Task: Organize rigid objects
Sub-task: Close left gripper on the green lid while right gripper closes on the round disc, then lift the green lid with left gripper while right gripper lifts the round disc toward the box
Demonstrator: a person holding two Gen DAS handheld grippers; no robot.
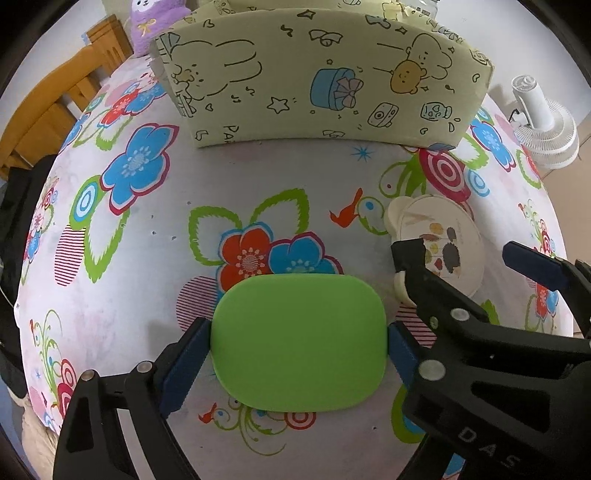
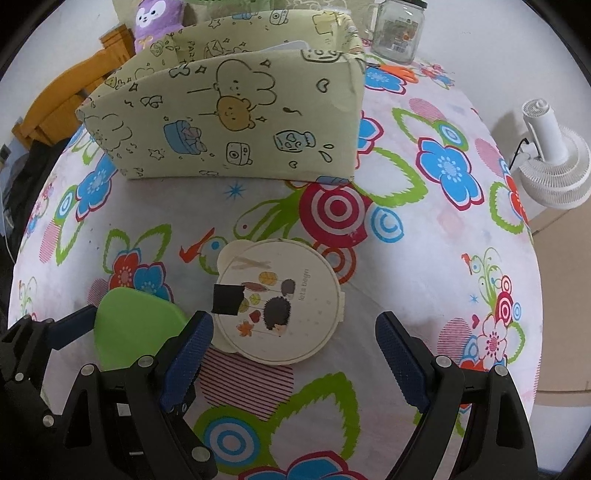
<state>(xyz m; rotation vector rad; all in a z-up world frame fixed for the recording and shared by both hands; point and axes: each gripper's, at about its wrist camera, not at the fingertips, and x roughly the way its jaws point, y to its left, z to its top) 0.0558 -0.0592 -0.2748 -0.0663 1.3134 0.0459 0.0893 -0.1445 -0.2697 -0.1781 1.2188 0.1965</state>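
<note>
Your bench (image 2: 424, 258) is covered by a white cloth printed with bright flowers and target rings; a white fan (image 2: 554, 162) stands off its right edge and a wooden chair (image 1: 48, 110) off the left. At the far side sits a pale yellow cartoon-printed fabric storage box (image 2: 229, 122), open at the top, with a clear glass jar (image 2: 397, 29) and a purple plush toy (image 2: 153, 22) behind it.

Your left gripper (image 1: 299, 343) has its blue-padded fingers (image 1: 188, 365) pinching a flat, smooth green rounded-rectangle lid (image 1: 299, 339) by its two short edges. The lid is held level; whether it touches the cloth cannot be told.

Just right of it, a round cream lid with two small ears and a hedgehog-and-leaves print (image 2: 284, 299) lies flat on the cloth. A square of black tape (image 2: 226, 300) is on its left part.

Your right gripper (image 2: 295, 343) has its fingers (image 2: 400, 362) spread wide. The cream lid lies ahead between them, close to the left finger and apart from the right one.
</note>
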